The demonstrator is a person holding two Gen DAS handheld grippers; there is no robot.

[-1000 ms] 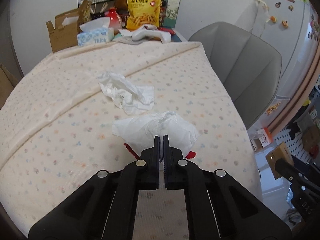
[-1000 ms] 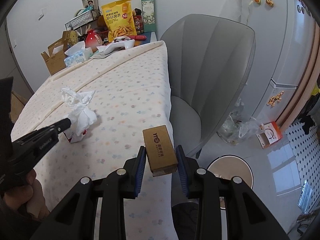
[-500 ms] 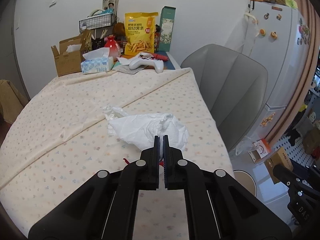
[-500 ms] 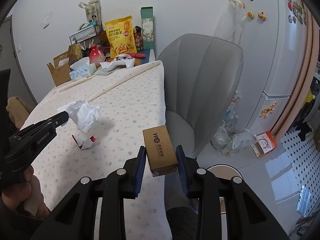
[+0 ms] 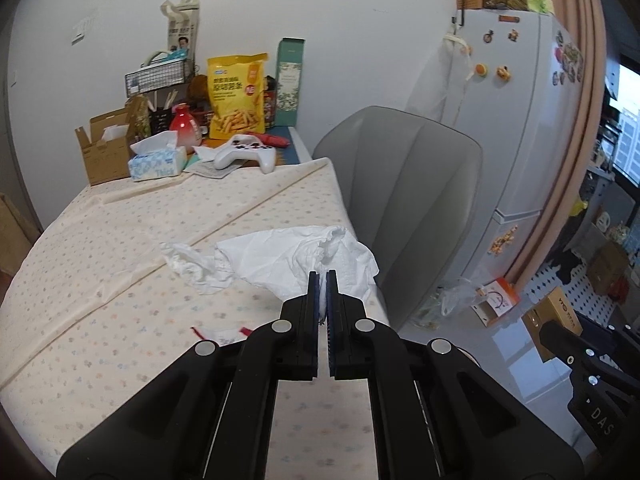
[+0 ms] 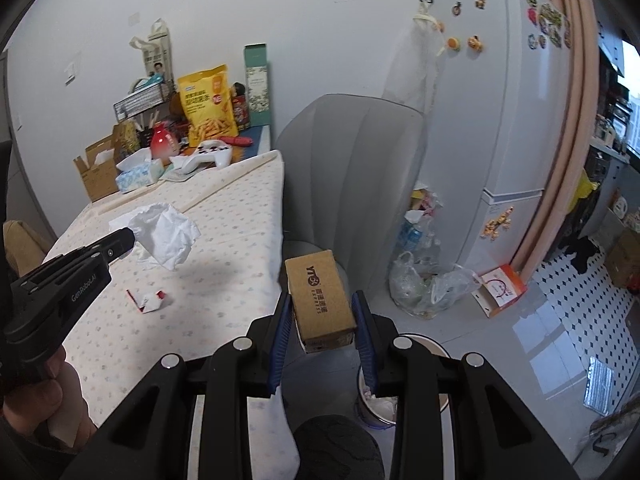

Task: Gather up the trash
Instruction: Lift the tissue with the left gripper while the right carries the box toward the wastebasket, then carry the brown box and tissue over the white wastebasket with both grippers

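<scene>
My left gripper (image 5: 322, 276) is shut on a crumpled white tissue (image 5: 304, 256) and holds it above the table; it also shows in the right wrist view (image 6: 166, 236). A second crumpled tissue (image 5: 188, 266) lies on the tablecloth behind it. A small red-and-white wrapper (image 5: 218, 334) lies on the cloth, also in the right wrist view (image 6: 148, 300). My right gripper (image 6: 322, 312) is shut on a brown cardboard box (image 6: 320, 300), held off the table's right edge above a round bin (image 6: 400, 404) on the floor.
A grey chair (image 5: 404, 196) stands at the table's right side. At the table's far end are a tissue box (image 5: 158, 160), a white game controller (image 5: 246, 154), a snack bag (image 5: 236, 96) and an open carton (image 5: 104, 148). Plastic bags (image 6: 428, 284) and a fridge (image 6: 492, 120) stand to the right.
My left gripper has lifted the tissue off the table and swung it right, uncovering the red-and-white wrapper. My right gripper has risen slightly with the box.
</scene>
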